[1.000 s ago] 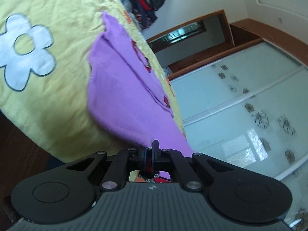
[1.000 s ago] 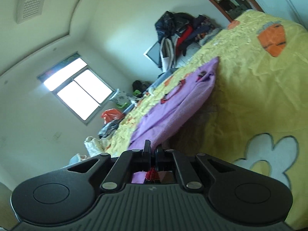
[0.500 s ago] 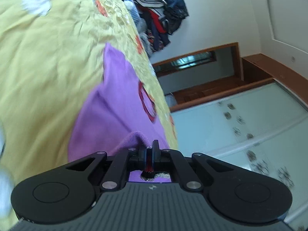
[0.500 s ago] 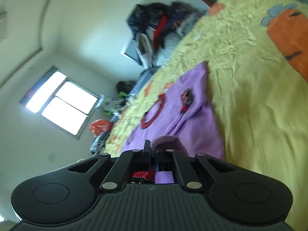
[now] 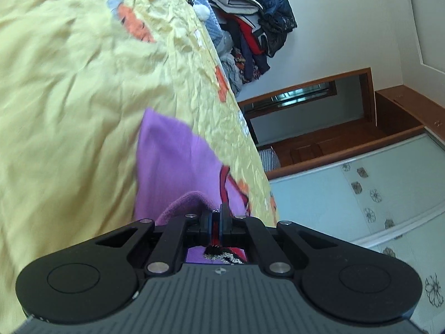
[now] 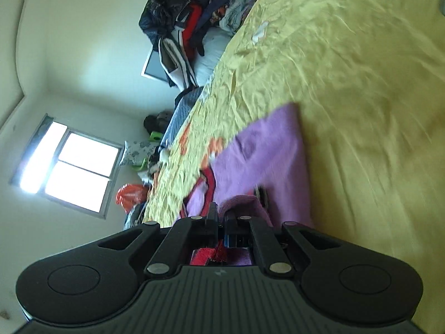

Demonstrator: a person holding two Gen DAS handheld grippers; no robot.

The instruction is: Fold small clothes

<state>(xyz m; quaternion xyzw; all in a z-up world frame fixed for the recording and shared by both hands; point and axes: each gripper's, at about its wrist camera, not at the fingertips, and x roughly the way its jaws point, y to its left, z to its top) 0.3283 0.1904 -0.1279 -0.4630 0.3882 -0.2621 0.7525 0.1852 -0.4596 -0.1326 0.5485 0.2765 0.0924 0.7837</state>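
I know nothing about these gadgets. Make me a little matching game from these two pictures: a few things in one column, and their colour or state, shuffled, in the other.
Things:
1. small garment
2. bedspread
3. left gripper
4. window

Descriptions:
A. yellow, wrinkled, with orange patches
B. bright with daylight
C. purple with red trim, lying on the bed
D. shut on a fold of purple cloth

Pairs: 1-C, 2-A, 3-D, 4-B. The right gripper also pinches the same garment.
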